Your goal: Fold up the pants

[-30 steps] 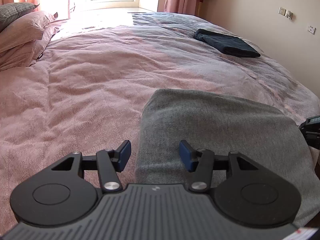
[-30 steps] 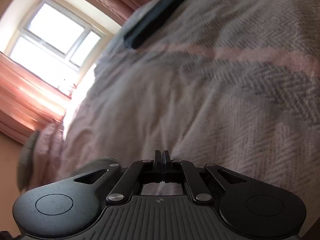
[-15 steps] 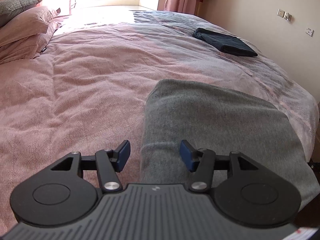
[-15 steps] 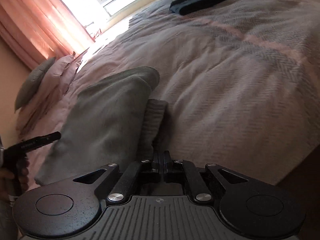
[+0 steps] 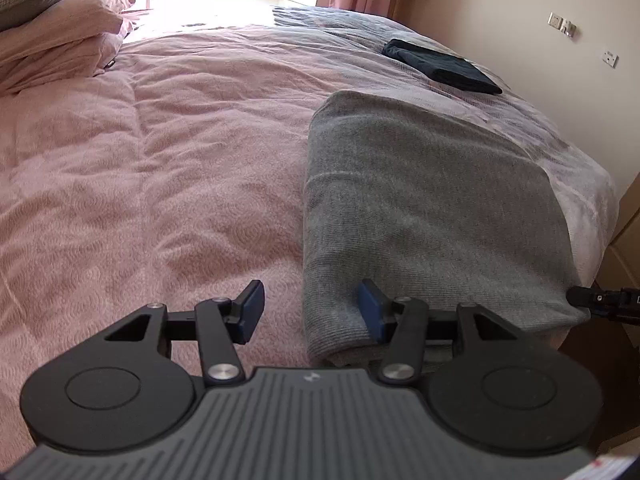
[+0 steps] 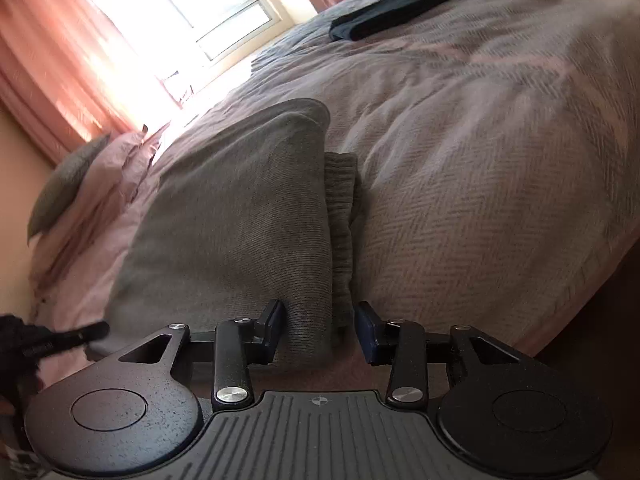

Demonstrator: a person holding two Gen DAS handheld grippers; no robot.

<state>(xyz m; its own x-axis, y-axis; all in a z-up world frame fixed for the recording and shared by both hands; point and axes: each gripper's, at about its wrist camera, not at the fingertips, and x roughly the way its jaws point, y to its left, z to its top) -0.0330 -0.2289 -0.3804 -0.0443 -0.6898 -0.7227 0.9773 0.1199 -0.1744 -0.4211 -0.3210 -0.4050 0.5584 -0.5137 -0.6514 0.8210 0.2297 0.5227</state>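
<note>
Grey folded pants [image 5: 432,208] lie on the pink bedspread [image 5: 160,160] near the bed's right edge. My left gripper [image 5: 310,308] is open over their near left corner; the folded edge runs between its fingers and no pad presses on it. My right gripper [image 6: 320,328] is at the other near corner of the pants [image 6: 240,216]. Its jaws are opening, with the ribbed waistband end [image 6: 340,216] and the corner between them, unpressed. The right gripper's tip [image 5: 600,300] shows at the pants' right edge, and the left gripper's tip [image 6: 76,336] pokes in from the left.
A dark navy folded garment [image 5: 440,66] lies farther up the bed near the wall. Pillows [image 5: 52,32] are stacked at the far left. The bed edge [image 5: 600,208] drops off just right of the pants. A bright window [image 6: 180,12] and pink curtains stand behind.
The right gripper has gone from shut to open and swung round to the pants' near corner. The left gripper has drawn back slightly along the pants' left edge, still open.
</note>
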